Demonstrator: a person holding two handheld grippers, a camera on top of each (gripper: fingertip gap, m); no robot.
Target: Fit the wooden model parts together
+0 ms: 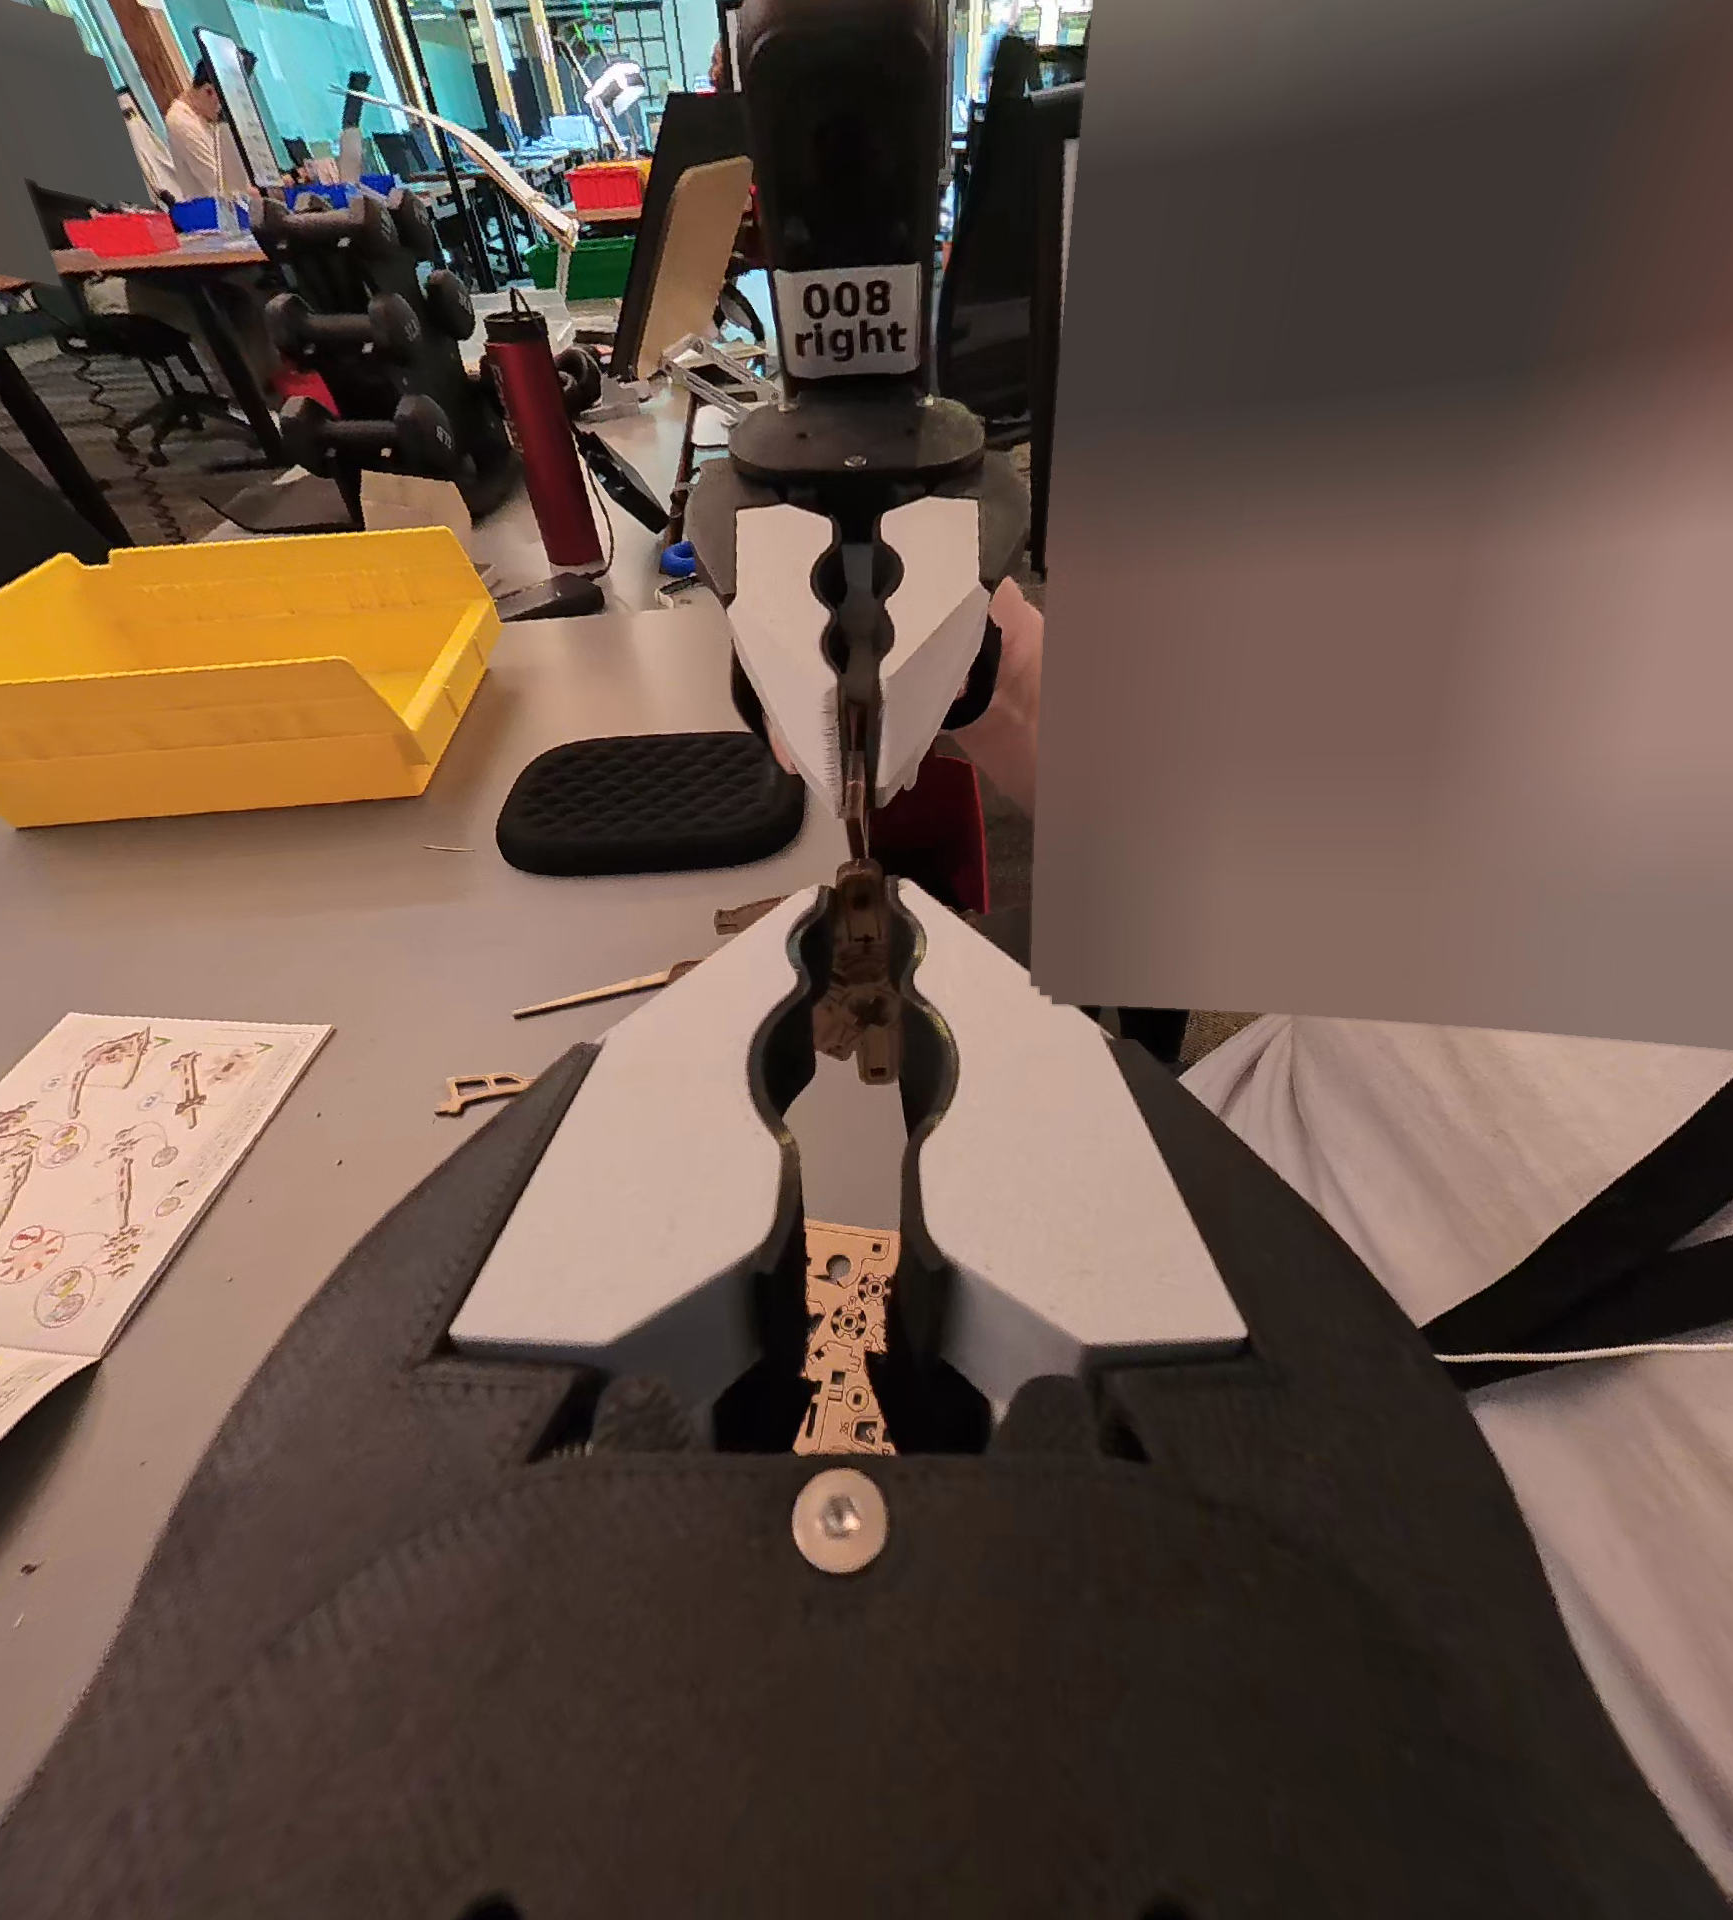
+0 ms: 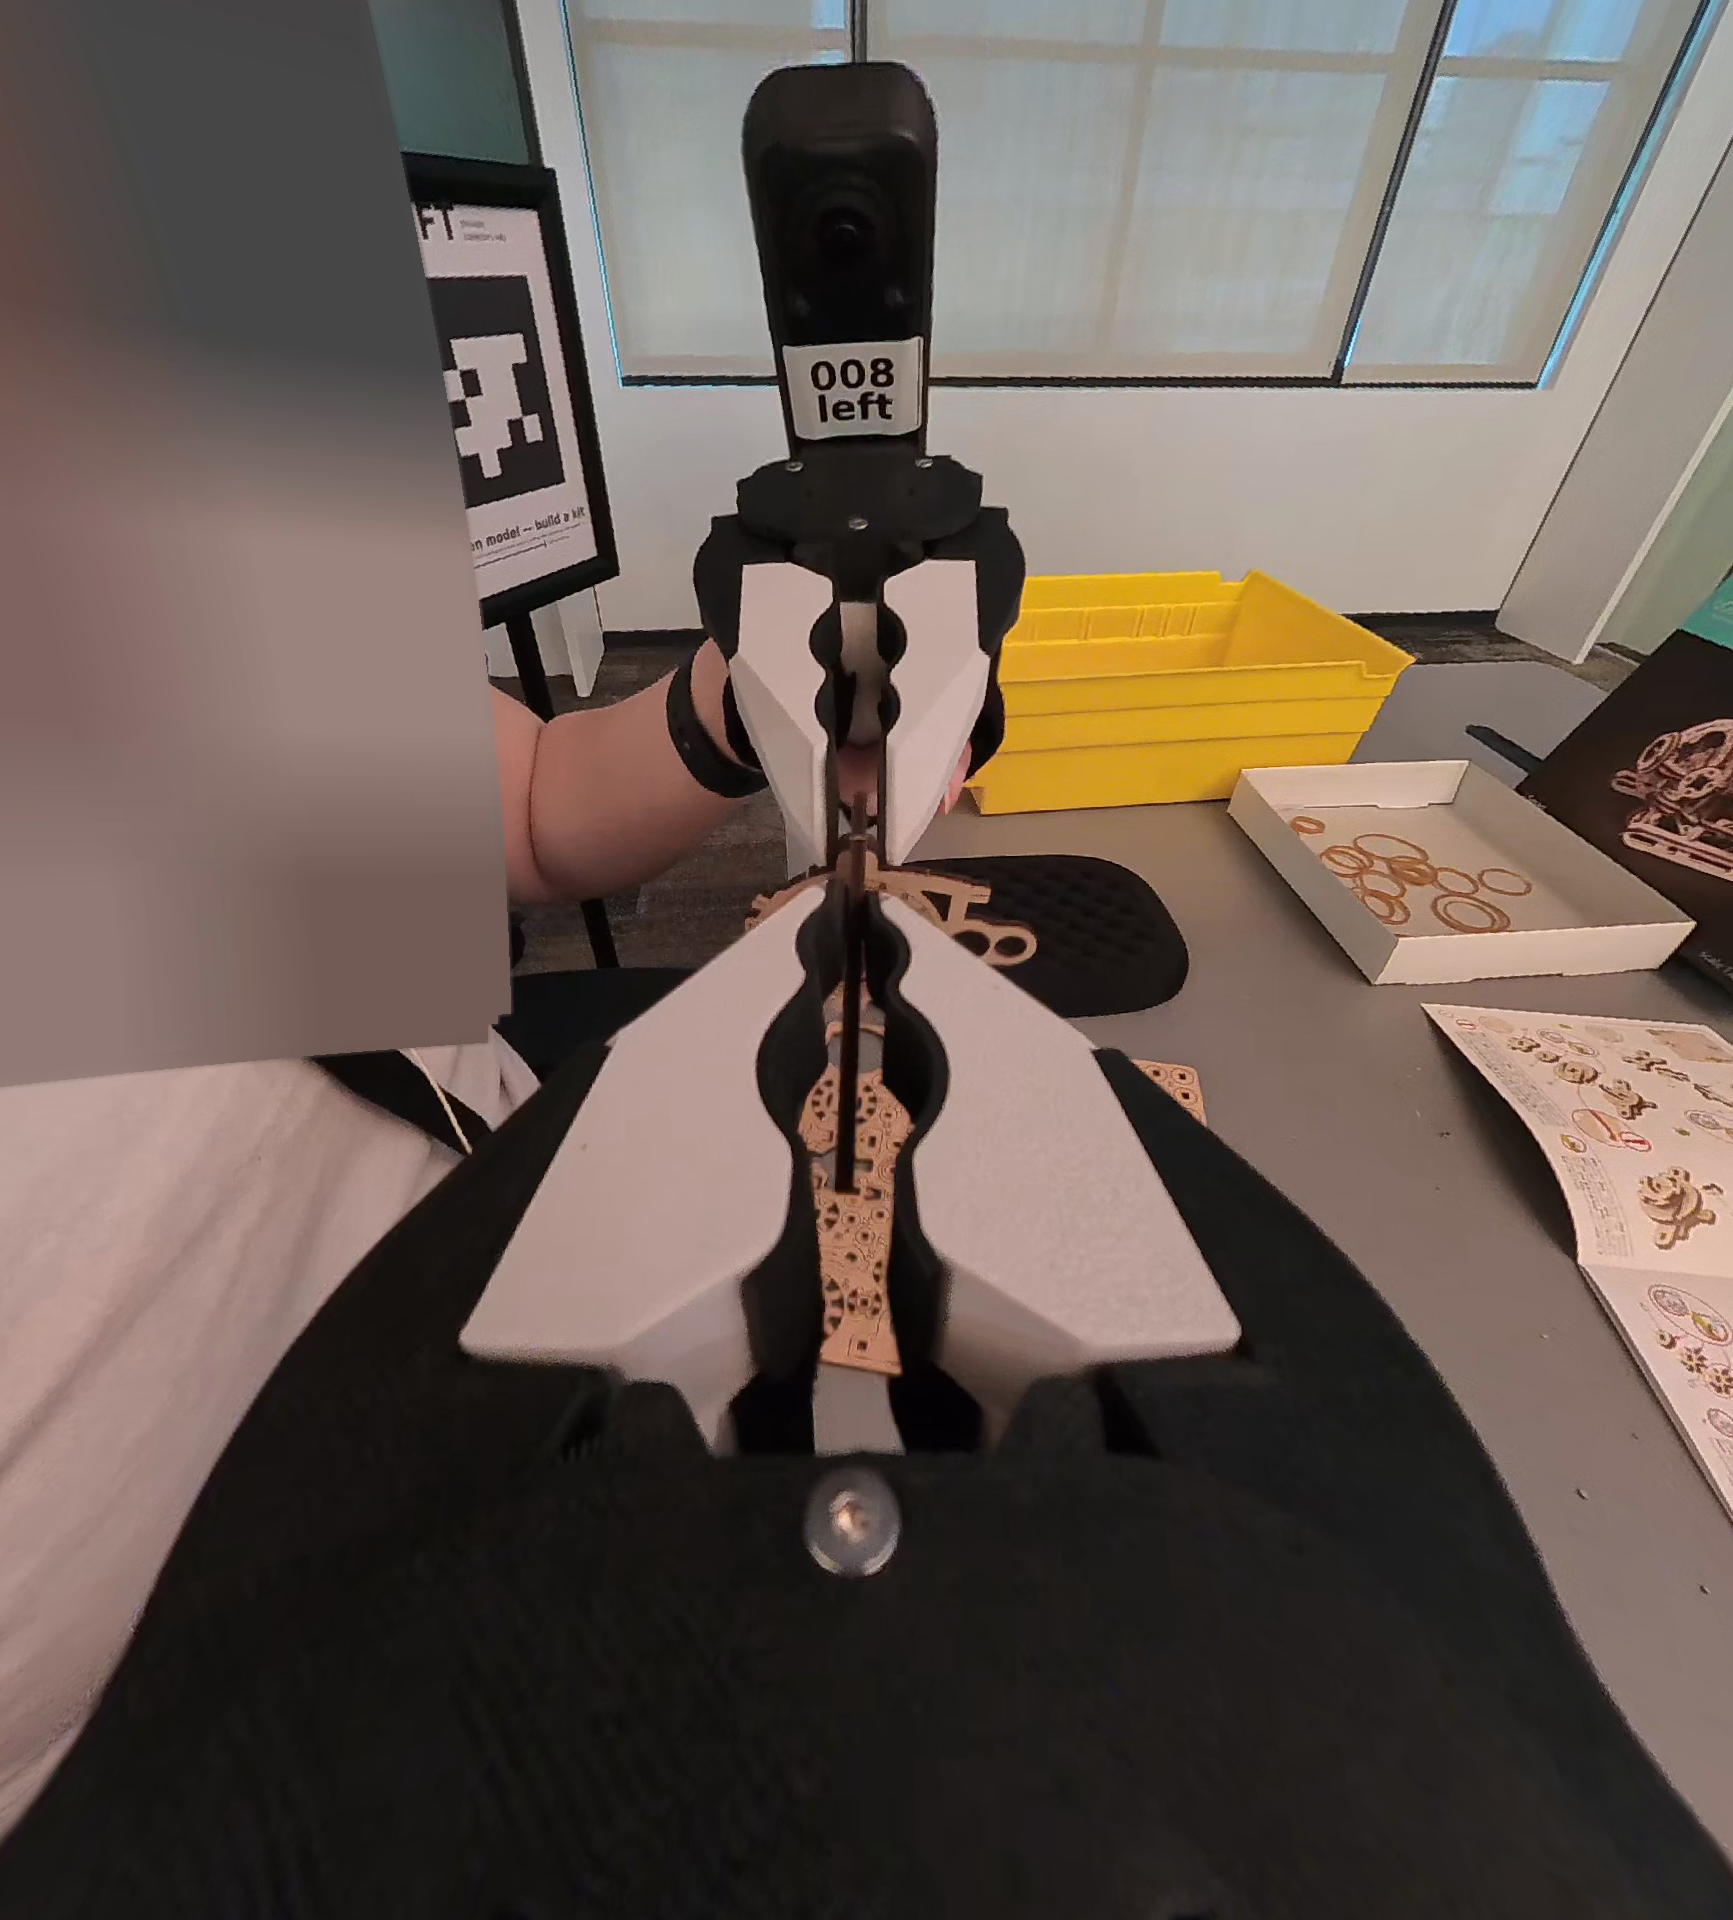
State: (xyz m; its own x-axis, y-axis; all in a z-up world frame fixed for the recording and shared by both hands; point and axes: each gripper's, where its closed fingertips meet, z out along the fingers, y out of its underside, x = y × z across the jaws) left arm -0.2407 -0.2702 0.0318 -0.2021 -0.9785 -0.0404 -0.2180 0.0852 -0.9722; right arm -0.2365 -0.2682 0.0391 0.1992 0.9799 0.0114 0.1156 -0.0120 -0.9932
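Observation:
In the left wrist view my left gripper (image 1: 857,896) is shut on a small brown wooden part (image 1: 857,971) that runs back between its white fingers. My right gripper (image 1: 854,802) faces it tip to tip, shut on a thin wooden piece (image 1: 854,764). The two pieces meet between the tips, above the table. In the right wrist view my right gripper (image 2: 846,896) holds its thin plate (image 2: 846,1039) edge-on, and the left gripper (image 2: 857,823) faces it. A laser-cut wooden parts sheet (image 2: 857,1278) lies on the table under both grippers, and it also shows in the left wrist view (image 1: 846,1340).
A yellow bin (image 1: 197,675) and a black mesh pad (image 1: 644,800) sit behind. An open instruction booklet (image 2: 1672,1174), a white tray of wooden rings (image 2: 1444,883) and the kit box (image 2: 1714,810) lie nearby. Loose wooden bits (image 1: 602,992) lie on the grey table. A person in a white shirt is close by. Only a small space, under 4 cm, lies between the two pairs of fingers.

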